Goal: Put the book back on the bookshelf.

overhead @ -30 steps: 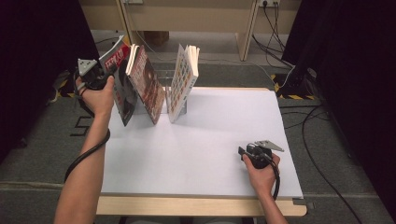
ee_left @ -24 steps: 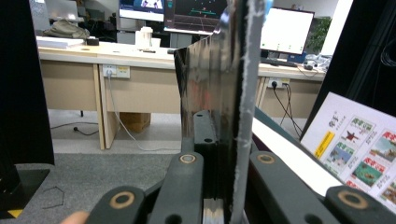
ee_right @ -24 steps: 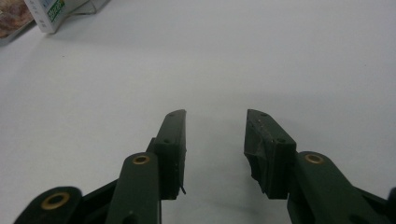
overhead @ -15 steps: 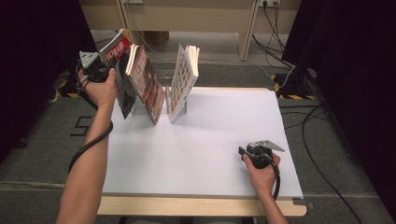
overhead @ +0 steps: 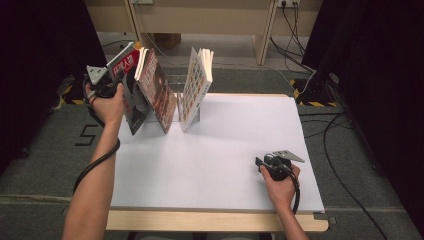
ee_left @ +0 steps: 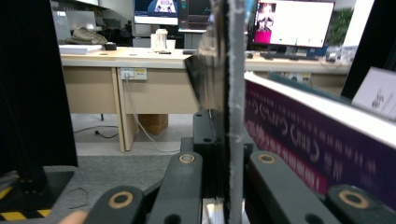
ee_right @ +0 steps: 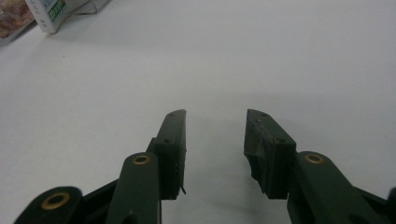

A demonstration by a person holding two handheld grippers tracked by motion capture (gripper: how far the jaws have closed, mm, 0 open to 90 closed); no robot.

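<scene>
My left gripper (overhead: 120, 86) is raised at the table's far left corner, shut on the edge of a thin magazine (overhead: 126, 64) with a red title band and dark cover. In the left gripper view, the magazine's edge (ee_left: 232, 93) stands upright between the shut jaws (ee_left: 224, 135). It leans against a brown-covered book (overhead: 158, 94), whose purple side (ee_left: 299, 135) lies just to the right. A third book (overhead: 196, 86) leans further right. My right gripper (overhead: 261, 163) rests on the white table (overhead: 220, 150) near the front right, open and holding nothing (ee_right: 215, 116).
A metal book stand (overhead: 176, 80) sits between the leaning books at the table's far edge. Behind the table are desks (ee_left: 140, 60) with monitors and cables on the floor. Black curtains hang on both sides.
My left gripper has shifted the magazine slightly right, closer to the brown-covered book. The right gripper has not moved.
</scene>
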